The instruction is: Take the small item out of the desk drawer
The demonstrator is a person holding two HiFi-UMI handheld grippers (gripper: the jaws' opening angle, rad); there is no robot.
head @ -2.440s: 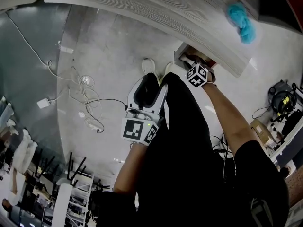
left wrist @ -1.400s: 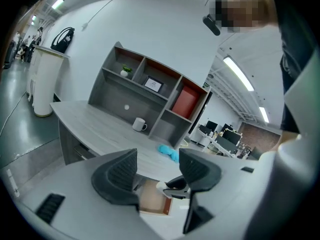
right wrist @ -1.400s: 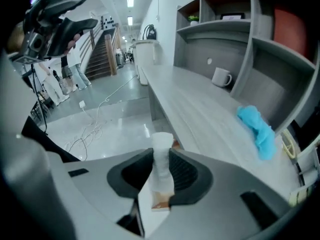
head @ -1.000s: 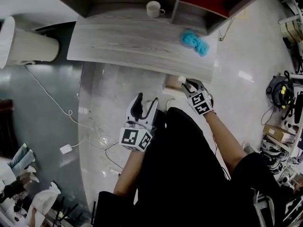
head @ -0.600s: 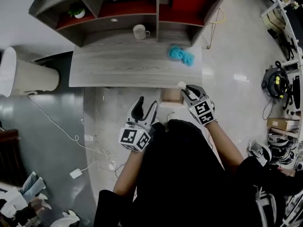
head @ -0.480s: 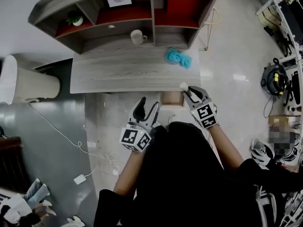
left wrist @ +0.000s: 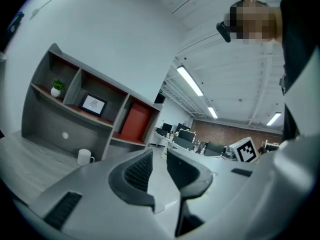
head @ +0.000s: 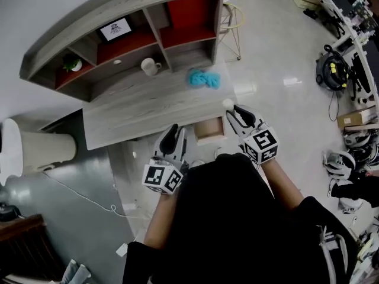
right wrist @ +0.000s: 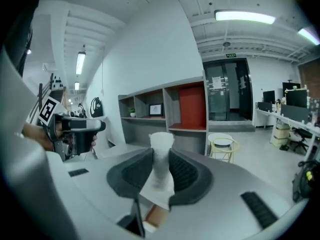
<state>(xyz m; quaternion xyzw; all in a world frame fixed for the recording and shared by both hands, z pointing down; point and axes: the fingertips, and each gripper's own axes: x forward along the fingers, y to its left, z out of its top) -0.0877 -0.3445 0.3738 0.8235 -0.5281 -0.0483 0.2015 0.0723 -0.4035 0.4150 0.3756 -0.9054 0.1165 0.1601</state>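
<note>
Lifted clear of drawer (head: 210, 129), right tongs (head: 232, 108) grip white item (head: 227, 103) near blue cloth (head: 204, 78).

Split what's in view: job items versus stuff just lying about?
Job: small white item, clamped in right gripper; open drawer; desk.
Lying about: white mug, blue cloth, potted plant, framed picture, stool.

A mug (head: 150, 67) sits left of a cloth (head: 204, 78) on the desk (head: 130, 108), both before the shelf unit (head: 189, 13). The open drawer (head: 210, 129) juts from under the desk's front edge, towards its right end.
</note>
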